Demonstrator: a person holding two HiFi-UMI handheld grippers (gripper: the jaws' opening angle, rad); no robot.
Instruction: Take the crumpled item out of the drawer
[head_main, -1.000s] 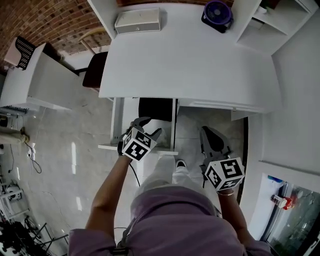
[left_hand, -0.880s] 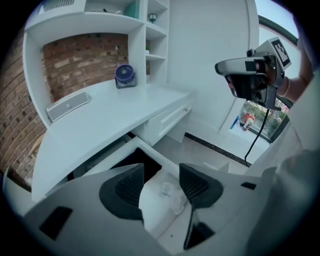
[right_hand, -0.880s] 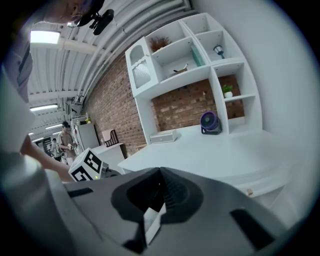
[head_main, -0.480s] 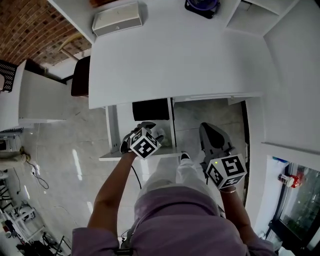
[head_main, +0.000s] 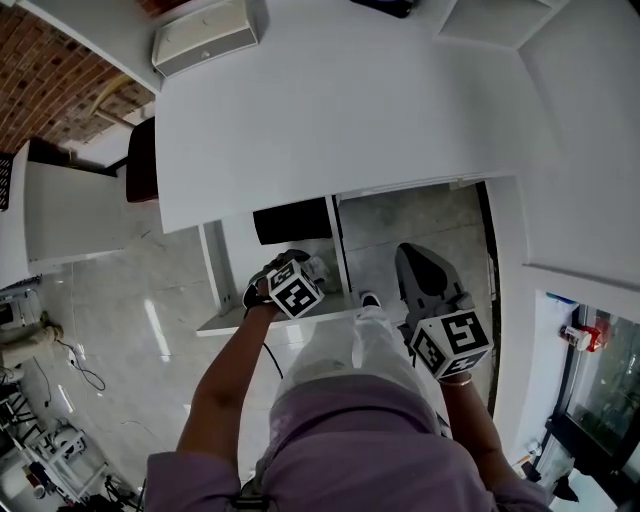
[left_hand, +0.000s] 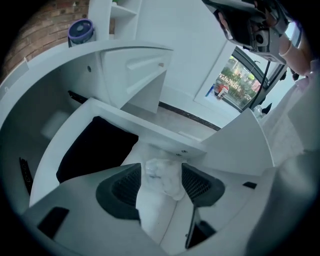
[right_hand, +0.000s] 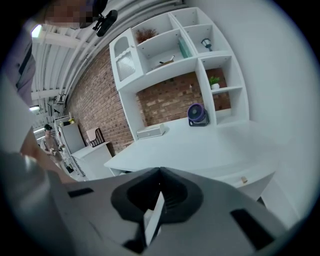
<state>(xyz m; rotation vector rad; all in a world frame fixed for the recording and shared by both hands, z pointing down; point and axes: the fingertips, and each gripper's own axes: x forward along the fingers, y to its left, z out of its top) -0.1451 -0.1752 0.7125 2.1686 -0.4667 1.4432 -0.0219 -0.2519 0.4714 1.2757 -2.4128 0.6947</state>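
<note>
- My left gripper (left_hand: 161, 171) has come down over the open drawer (left_hand: 165, 136); its jaws are opening around the crumpled white wad (left_hand: 164, 177) and not pinching it yet.
- Grasp comes next.
- My right gripper (right_hand: 160, 175) waits at the near right, jaws together.

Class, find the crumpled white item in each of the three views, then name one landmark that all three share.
Head view: the crumpled item peeks out beside the left hand-held gripper, centre.
Left gripper view: lower centre, between that gripper's opening jaws.
Right gripper view: absent.
Shared landmark: the white desk.
</note>
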